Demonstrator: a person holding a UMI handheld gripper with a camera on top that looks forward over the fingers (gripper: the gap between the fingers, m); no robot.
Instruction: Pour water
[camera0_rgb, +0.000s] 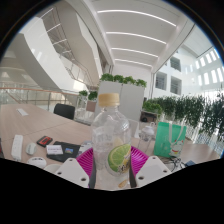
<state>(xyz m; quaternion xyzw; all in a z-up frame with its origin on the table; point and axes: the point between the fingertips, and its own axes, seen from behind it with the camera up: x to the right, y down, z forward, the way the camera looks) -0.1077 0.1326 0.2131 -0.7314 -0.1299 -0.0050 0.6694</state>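
Observation:
A clear plastic water bottle (110, 130) with a white cap and a green lime label stands upright between my fingers. My gripper (112, 166) is shut on its lower body, the magenta pads (87, 163) pressing both sides. The bottle is held above a light wooden table (30, 125). A clear cup (147, 138) stands just beyond the bottle to the right, partly hidden by it.
A green bag or container (168, 136) stands right of the cup. Small dark and white items (55, 150) lie on the table to the left, with a dark chair (64, 111) beyond. Planters with green plants (122, 82) stand behind, in a tall white atrium.

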